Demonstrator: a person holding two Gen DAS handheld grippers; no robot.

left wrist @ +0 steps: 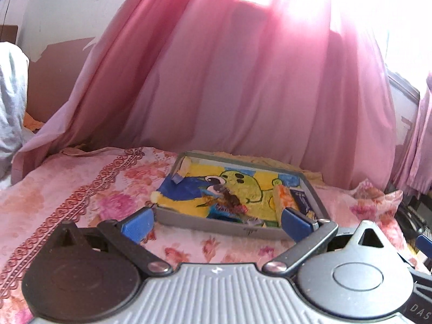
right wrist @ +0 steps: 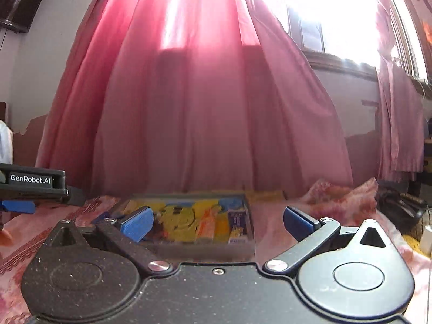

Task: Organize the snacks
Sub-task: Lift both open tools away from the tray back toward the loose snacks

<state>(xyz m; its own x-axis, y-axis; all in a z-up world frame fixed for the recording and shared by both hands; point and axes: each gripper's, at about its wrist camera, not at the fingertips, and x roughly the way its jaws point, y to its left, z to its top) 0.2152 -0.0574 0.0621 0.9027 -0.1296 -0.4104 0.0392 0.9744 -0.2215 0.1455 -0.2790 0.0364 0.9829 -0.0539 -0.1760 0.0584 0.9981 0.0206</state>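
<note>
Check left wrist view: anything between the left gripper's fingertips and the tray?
Nothing but bare floral bedsheet. In the left wrist view the open left gripper sits just short of the grey tray's near wall, with no snack in that gap.

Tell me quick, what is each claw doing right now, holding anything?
Left claw: open, holding nothing, facing the grey tray.
Right claw: open, holding nothing, also facing the tray.

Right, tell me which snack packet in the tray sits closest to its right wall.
The dark blue packet, lying against the right wall of the tray. The orange-patterned packet lies just left of it, and the pale packet is in the far left corner.
</note>
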